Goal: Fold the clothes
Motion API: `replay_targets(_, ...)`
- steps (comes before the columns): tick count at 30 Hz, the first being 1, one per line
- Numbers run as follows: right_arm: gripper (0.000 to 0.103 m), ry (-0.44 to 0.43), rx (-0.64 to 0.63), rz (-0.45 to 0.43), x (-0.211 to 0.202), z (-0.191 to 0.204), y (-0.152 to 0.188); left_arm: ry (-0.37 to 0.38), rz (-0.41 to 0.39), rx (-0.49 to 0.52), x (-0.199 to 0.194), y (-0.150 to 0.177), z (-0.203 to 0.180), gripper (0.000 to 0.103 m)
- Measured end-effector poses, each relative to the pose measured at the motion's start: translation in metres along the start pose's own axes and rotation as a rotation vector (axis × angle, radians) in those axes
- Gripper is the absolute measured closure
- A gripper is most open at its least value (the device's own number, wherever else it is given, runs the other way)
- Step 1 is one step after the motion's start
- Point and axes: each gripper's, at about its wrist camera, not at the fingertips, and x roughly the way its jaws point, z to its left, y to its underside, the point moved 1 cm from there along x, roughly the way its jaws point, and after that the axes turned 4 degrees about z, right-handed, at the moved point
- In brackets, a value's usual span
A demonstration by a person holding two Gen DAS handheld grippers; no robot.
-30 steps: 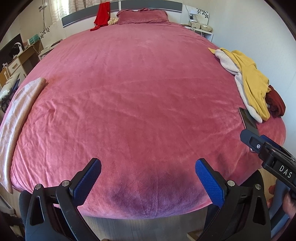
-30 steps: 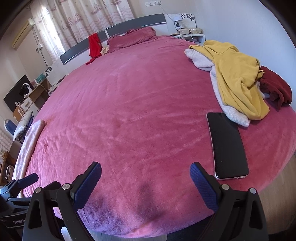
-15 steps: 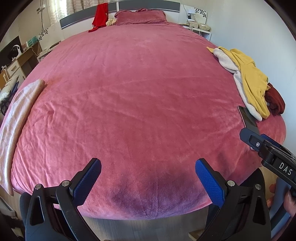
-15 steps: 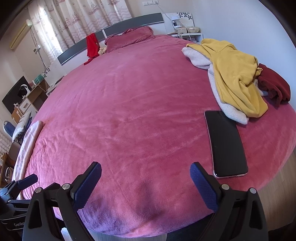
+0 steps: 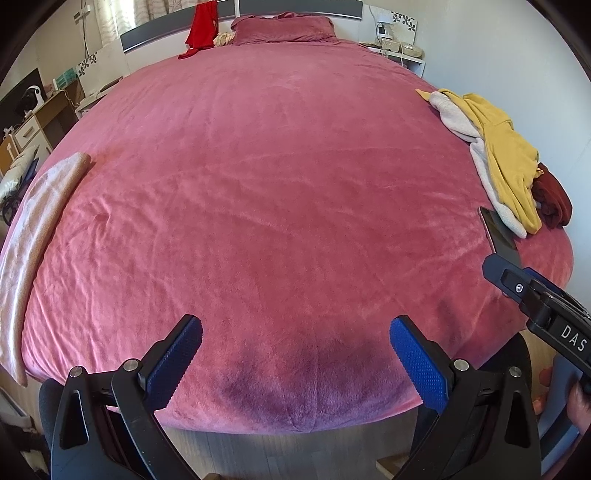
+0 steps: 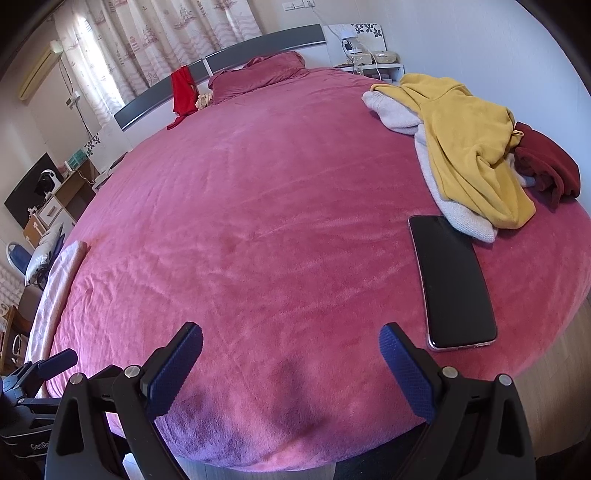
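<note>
Both views creep forward over the bed [image 5: 277,206]. Left claw [image 5: 295,350] and right claw [image 6: 291,354] gape open, holding nothing. Clothes pile [image 6: 476,155] untouched beside phone [image 6: 452,280]; all folding remains.

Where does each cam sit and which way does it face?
Left wrist: on the left claw, at the bed's foot, facing the headboard; own open fingers, the right claw and fingertips of a hand at right.
Right wrist: on the right claw, same heading; own open fingers, left claw at left.
Shared: pink blanket, phone, yellow hoodie.
</note>
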Motion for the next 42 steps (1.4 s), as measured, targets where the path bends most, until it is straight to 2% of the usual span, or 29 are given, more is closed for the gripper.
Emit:
replay_targets(25, 0.005, -0.016, 0.021, 0.010, 0.007, -0.007, 0.001, -0.016, 0.026, -0.005, 0.004, 0.001, 0.002, 0.000)
replay_targets(30, 0.005, -0.015, 0.064, -0.066, -0.005, -0.039, -0.028, 0.011, 0.029, -0.036, 0.009, 0.000, 0.013, 0.000)
replay_targets(34, 0.000, -0.004, 0.124, -0.141, -0.018, -0.089, -0.069, 0.011, 0.021, -0.074, 0.015, -0.002, 0.027, 0.000)
replay_targets(42, 0.000, 0.111, 0.154, -0.114, -0.004, -0.166, -0.122, -0.048, 0.052, -0.079, 0.034, -0.003, 0.048, 0.000)
